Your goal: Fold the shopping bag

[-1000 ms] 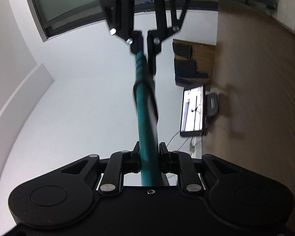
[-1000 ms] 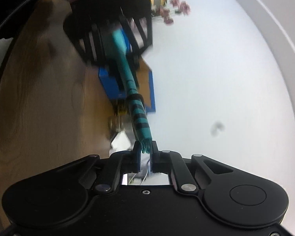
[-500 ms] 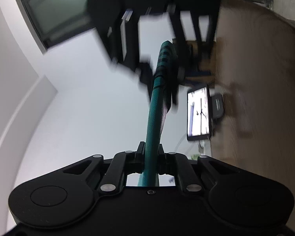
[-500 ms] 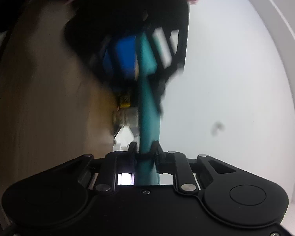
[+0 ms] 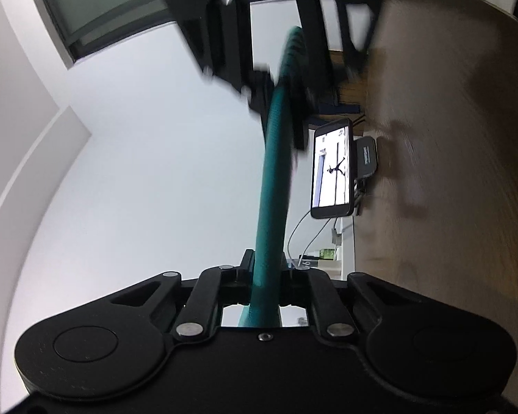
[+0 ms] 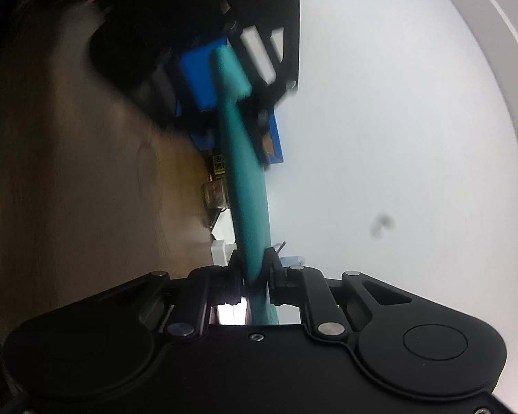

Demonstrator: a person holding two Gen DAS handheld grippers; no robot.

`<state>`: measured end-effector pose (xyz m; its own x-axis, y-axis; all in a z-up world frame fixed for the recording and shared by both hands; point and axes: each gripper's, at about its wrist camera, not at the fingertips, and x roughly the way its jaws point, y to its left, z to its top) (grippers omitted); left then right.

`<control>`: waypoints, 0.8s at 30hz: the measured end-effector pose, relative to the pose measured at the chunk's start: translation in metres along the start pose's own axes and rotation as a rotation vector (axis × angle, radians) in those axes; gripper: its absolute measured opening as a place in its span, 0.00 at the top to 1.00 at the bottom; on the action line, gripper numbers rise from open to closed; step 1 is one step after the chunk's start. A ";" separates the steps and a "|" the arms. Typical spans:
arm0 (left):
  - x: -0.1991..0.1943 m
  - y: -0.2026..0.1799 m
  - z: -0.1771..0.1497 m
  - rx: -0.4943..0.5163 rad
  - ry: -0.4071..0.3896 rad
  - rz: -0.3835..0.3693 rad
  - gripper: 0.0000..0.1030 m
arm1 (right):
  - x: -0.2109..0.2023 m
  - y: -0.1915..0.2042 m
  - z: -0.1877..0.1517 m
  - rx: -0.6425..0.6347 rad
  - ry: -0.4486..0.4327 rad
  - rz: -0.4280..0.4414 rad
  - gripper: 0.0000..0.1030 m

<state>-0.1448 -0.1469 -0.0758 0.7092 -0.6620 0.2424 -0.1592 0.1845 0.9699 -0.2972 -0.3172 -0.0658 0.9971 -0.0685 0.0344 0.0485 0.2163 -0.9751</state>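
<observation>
Teal shopping bag (image 5: 272, 186) hung edge-on as a taut band between the two grippers, clear of the wooden surface (image 5: 449, 158). Left gripper (image 5: 264, 277) and right gripper (image 6: 255, 269) each pinched one end, facing each other. Judged step: a fold carried in the air; the next move called for keeping both pinches while bringing the ends together or down.

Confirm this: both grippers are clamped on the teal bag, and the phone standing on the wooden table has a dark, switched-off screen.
Not quite. The phone screen is lit, showing a bright image, as the left wrist view shows. The rest holds: the left gripper and right gripper are both clamped on the teal bag, and the phone stands on the wooden table.
</observation>
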 end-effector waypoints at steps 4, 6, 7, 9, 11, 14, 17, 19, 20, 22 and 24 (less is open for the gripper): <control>0.010 -0.006 -0.003 0.013 0.008 0.018 0.90 | 0.006 0.006 0.002 0.031 0.026 -0.019 0.77; 0.011 -0.001 -0.012 -0.002 0.034 0.033 0.90 | 0.004 0.003 -0.011 0.011 0.037 -0.038 0.77; 0.010 0.001 -0.016 0.000 0.030 0.043 0.90 | 0.004 0.002 -0.019 0.006 0.047 -0.046 0.77; 0.010 -0.001 -0.013 0.004 0.013 0.048 0.90 | 0.003 0.006 -0.028 -0.007 0.056 -0.045 0.86; 0.012 -0.008 -0.002 -0.006 -0.006 0.041 0.90 | 0.004 0.018 -0.019 -0.018 0.045 -0.058 0.86; 0.013 -0.008 -0.003 -0.008 -0.004 0.038 0.90 | 0.000 0.020 -0.025 0.001 0.025 -0.061 0.83; 0.007 -0.006 -0.007 0.024 -0.019 0.061 0.90 | -0.001 0.019 -0.036 0.005 0.038 -0.062 0.82; 0.008 -0.012 0.004 0.041 -0.040 0.067 0.90 | 0.002 0.021 -0.040 0.010 0.059 -0.057 0.80; 0.010 -0.011 0.008 0.016 -0.039 0.058 0.90 | 0.002 0.023 -0.040 0.006 0.052 -0.064 0.79; 0.012 -0.008 0.006 0.015 -0.037 0.064 0.90 | 0.001 0.027 -0.041 -0.002 0.040 -0.079 0.77; 0.012 -0.003 -0.001 0.018 -0.018 0.066 0.90 | -0.001 0.026 -0.049 -0.007 0.040 -0.086 0.80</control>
<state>-0.1351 -0.1545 -0.0759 0.6840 -0.6622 0.3062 -0.2180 0.2150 0.9520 -0.3002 -0.3594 -0.1019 0.9861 -0.1256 0.1090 0.1329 0.2014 -0.9705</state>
